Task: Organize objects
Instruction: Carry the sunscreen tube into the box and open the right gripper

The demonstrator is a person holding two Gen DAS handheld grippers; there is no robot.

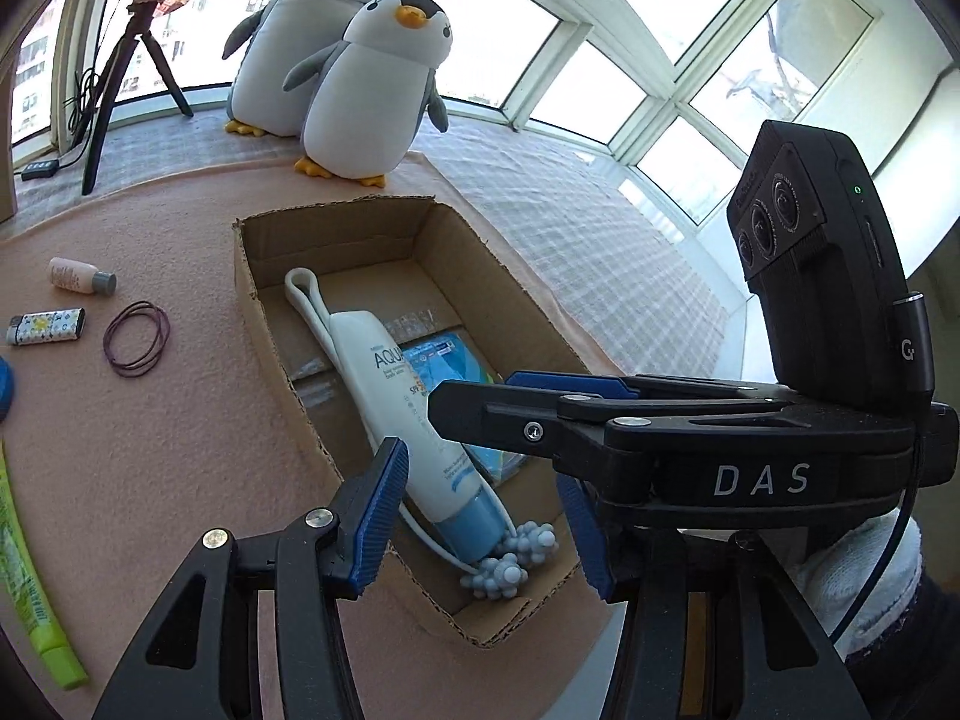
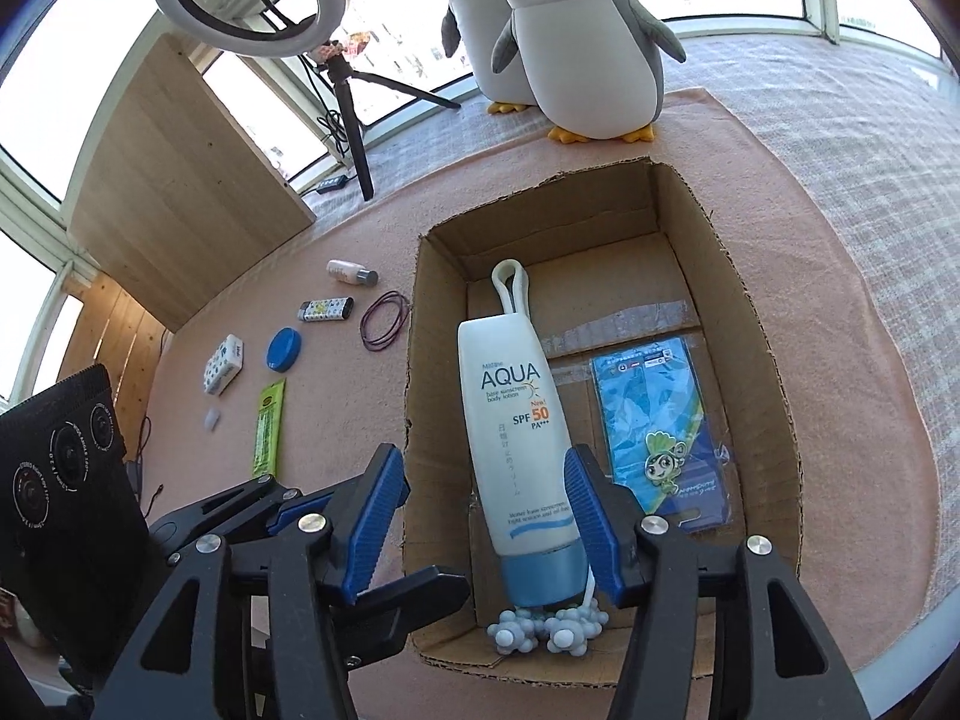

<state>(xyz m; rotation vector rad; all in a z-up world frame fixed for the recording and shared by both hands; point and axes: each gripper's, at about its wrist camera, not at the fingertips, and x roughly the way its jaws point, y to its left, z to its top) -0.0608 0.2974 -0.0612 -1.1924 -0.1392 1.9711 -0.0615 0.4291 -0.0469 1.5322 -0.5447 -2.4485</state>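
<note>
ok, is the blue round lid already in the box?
No, the blue round lid lies on the pink cloth left of the cardboard box, beside the green sachet.

Left gripper [image 1: 480, 525], jaws apart, hovers over cardboard box [image 1: 270, 294] holding sunscreen tube [image 1: 408, 420] and massage roller [image 1: 510, 564]

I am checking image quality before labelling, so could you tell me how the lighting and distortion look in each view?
Left wrist view: the windows are blown out white, the straight frames bow from fisheye distortion, and the cardboard box is evenly lit. Right wrist view: the sunscreen tube print is sharp, and the corners are vignetted black.
</note>
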